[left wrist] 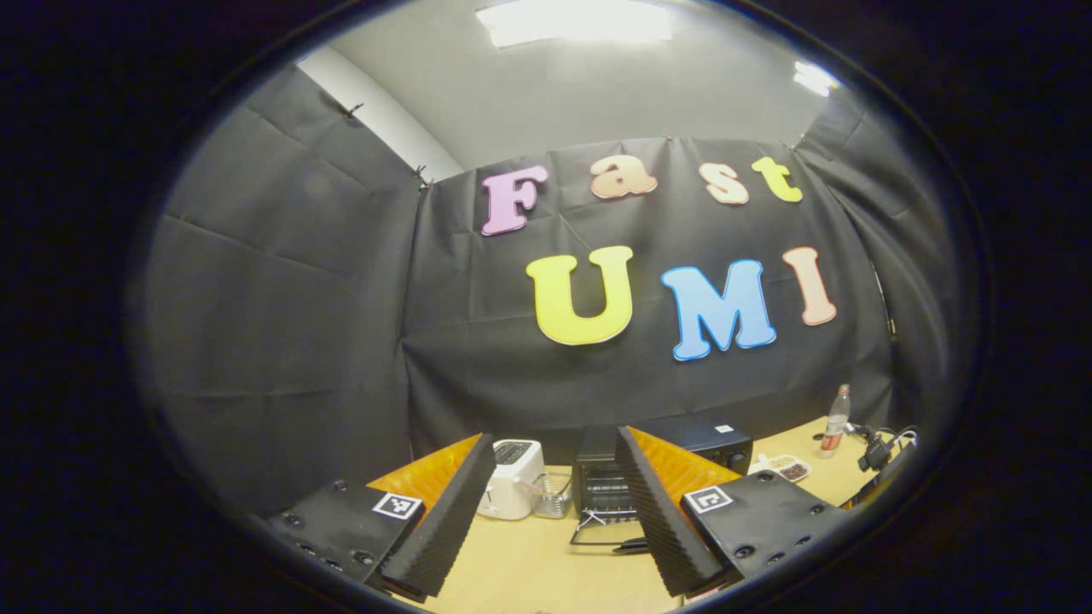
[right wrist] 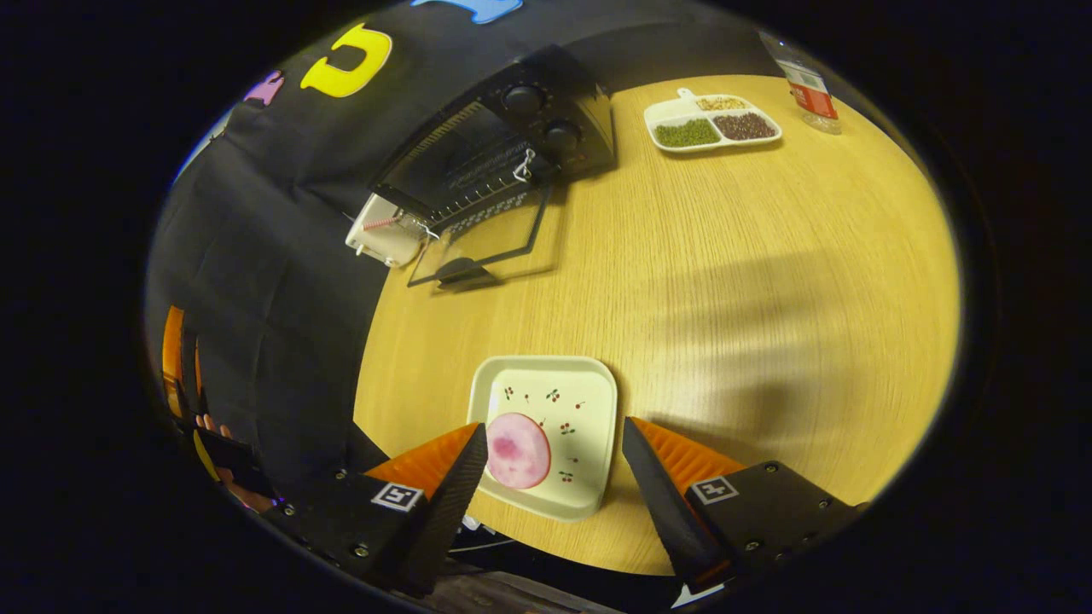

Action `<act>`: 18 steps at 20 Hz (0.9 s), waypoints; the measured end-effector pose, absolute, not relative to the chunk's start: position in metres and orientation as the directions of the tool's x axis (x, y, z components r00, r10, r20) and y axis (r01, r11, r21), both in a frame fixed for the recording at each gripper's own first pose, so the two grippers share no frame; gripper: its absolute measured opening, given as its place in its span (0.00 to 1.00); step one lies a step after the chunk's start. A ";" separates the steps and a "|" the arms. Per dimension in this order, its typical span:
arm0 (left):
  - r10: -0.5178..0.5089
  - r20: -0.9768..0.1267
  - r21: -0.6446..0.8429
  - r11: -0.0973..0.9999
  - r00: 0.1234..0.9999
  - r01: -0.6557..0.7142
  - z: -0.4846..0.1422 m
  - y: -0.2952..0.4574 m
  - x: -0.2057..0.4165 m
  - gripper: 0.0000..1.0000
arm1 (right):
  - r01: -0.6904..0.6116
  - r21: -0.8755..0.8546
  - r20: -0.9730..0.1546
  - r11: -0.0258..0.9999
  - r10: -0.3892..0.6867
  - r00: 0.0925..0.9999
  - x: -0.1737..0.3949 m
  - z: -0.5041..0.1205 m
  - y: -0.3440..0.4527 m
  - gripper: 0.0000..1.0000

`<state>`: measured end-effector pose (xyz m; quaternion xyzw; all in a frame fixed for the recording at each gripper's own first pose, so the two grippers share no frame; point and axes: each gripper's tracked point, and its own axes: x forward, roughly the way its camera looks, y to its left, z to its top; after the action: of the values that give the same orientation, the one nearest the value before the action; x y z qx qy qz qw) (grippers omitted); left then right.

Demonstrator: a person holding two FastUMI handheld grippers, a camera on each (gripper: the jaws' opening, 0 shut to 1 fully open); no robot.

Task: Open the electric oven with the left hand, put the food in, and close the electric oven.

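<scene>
A: We're looking at the left gripper [left wrist: 554,520] first. Fingers are standing wide apart, nothing between them, hanging above the near part of the table [left wrist: 529,571]. It's facing the far wall.

B: Agreed. Past its fingers we're seeing the electric oven [left wrist: 661,465] at the far edge, door [left wrist: 601,529] dropped open and lying flat toward us. White toaster [left wrist: 512,477] is sitting just left of it, with a small clear container [left wrist: 554,496] between the two.

A: We're also getting a divided snack tray [left wrist: 789,467] right of the oven and a bottle [left wrist: 836,422] farther right, plus some cables [left wrist: 883,443] at the table's right edge.

B: Switching to the right gripper [right wrist: 554,477]. Its fingers are also spread, empty, not touching anything. They're straddling the near side of a square cream plate [right wrist: 589,401].

A: The food [right wrist: 518,449], a round pink slice, is lying on that plate's left near part, just beside the left finger; we can't tell whether they're touching.

B: From this view the oven [right wrist: 512,145] is sitting far left, well apart from the plate, glass door [right wrist: 482,247] folded down on the wood. Rack is showing inside; interior is too dark for more.

A: Snack tray [right wrist: 712,124] is sitting far right of the oven, bottle [right wrist: 806,85] beyond it. At the far left edge we're glimpsing the other gripper with a hand [right wrist: 226,460] on it.
</scene>
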<state>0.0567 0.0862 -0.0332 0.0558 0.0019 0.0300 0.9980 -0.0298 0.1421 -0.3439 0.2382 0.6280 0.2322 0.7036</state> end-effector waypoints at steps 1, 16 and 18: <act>0.062 -0.001 0.111 0.992 0.998 -0.062 -0.035 0.086 0.056 1.00 | -0.012 0.625 -0.778 0.780 0.624 0.076 -0.033 -0.349 0.143 0.96; 0.109 -0.044 0.044 0.993 0.993 -0.107 -0.055 0.105 0.059 1.00 | 0.052 0.574 -0.817 0.818 0.575 -0.034 -0.043 -0.381 0.128 0.25; 0.116 -0.049 0.049 0.992 0.992 -0.113 -0.057 0.106 0.060 1.00 | 0.090 0.600 -0.796 0.795 0.604 -0.039 -0.043 -0.378 0.125 0.02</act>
<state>0.0602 0.1060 -0.0567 0.0228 0.0259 0.0574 0.9978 -0.0427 0.1250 -0.3783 0.2505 0.6928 0.1990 0.6463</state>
